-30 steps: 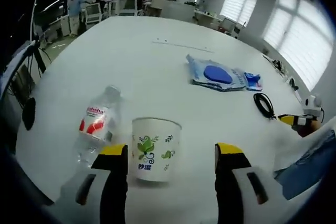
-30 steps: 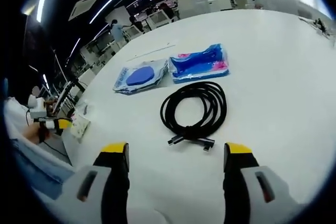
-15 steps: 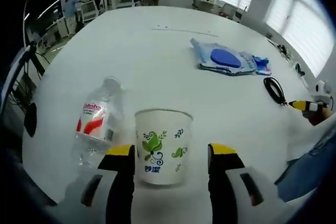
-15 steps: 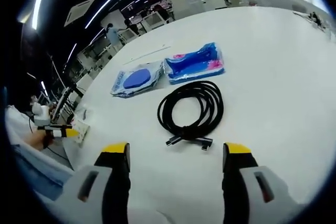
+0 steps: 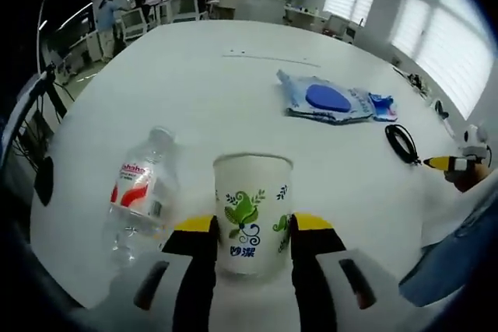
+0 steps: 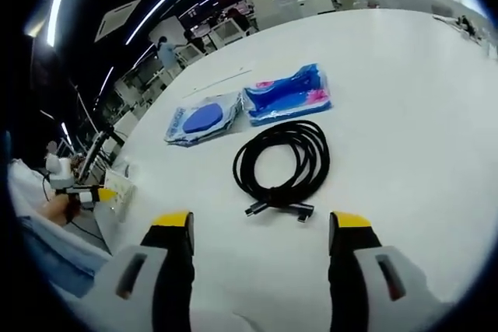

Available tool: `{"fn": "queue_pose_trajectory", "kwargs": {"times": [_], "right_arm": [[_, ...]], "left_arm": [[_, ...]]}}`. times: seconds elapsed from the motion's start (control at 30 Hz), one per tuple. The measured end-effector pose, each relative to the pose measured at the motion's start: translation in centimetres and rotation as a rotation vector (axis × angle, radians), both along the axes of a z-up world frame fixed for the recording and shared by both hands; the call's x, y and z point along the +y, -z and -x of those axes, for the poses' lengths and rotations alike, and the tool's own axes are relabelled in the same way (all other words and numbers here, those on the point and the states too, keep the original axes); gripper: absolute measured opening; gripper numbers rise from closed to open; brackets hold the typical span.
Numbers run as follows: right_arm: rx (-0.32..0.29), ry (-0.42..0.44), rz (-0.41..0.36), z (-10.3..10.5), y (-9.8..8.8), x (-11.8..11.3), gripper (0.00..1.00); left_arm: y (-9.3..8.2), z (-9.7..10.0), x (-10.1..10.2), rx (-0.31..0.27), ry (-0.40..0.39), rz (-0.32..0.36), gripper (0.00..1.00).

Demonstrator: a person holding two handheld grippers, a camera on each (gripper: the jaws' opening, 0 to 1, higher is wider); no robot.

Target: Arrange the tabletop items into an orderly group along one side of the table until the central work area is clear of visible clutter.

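Paper cup point(image 5: 253, 214), white with a green leaf print, stands upright on the white table point(image 5: 202, 83) between the yellow-tipped jaws of our left gripper point(image 5: 253, 227). The jaws sit close against both sides of the cup; we cannot tell for certain whether they press it. Just beside the cup lies a clear plastic water bottle point(image 5: 140, 196) with a red-and-white label, on its side, cap pointing away from us. Further out in the left gripper view we see a clear packet with a blue disc point(image 5: 323, 101), and next to it a blue packet point(image 5: 381, 106). A black cable point(image 5: 401, 144) lies near the table edge.

In the right gripper view, our right gripper point(image 6: 262, 231) hangs over bare tabletop with its jaws wide apart, nothing between them. Ahead of it lies the coiled black cable point(image 6: 282, 165), its plugs towards us. Beyond the coil, the disc packet point(image 6: 204, 118) and the blue packet point(image 6: 288, 93) lie side by side, touching.
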State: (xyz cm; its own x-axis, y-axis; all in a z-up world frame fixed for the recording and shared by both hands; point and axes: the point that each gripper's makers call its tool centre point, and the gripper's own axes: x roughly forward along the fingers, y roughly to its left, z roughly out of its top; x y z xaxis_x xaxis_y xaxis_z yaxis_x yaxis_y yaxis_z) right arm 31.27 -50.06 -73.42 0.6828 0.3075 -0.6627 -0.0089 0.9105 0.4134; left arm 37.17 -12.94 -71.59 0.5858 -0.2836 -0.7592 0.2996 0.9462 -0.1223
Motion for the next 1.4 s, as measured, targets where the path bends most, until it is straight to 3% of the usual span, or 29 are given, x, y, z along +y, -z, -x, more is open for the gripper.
{"fn": "queue_pose_trajectory", "kwargs": {"times": [0.1,0.13,0.33,0.6,0.67,0.93,1.23,1.4], "right_arm": [[-0.003,-0.005,-0.004,-0.1,-0.1,0.2,0.70],[-0.005,-0.006,-0.005,-0.2,-0.1,0.2,0.70],[-0.014,-0.007,-0.012,-0.4,-0.4,0.4,0.70],[-0.027,0.008,-0.043,-0.6,-1.0,0.5,0.70],[-0.031,0.009,-0.052,-0.7,-1.1,0.6,0.70],[-0.075,0.022,-0.132,-1.9,-3.3,1.8,0.69],[-0.113,-0.075,-0.219,-3.4,-5.9,5.9,0.70],[-0.146,-0.088,-0.311,-4.6,-7.8,7.6,0.70]], "left_arm": [[-1.2,-0.5,-0.5,-0.050,-0.001,0.017,0.36],[-2.0,-1.2,-1.0,-0.101,0.013,0.038,0.36],[-5.3,-2.5,-3.5,-0.246,0.050,0.127,0.36],[-8.2,-3.4,-6.6,-0.347,0.073,0.278,0.36],[-8.6,-3.2,-7.9,-0.339,0.092,0.364,0.37],[-9.9,-2.6,-10.0,-0.392,0.151,0.412,0.37],[-11.0,-2.4,-12.0,-0.410,0.217,0.463,0.37],[-11.7,-2.1,-13.0,-0.430,0.256,0.474,0.37]]}}
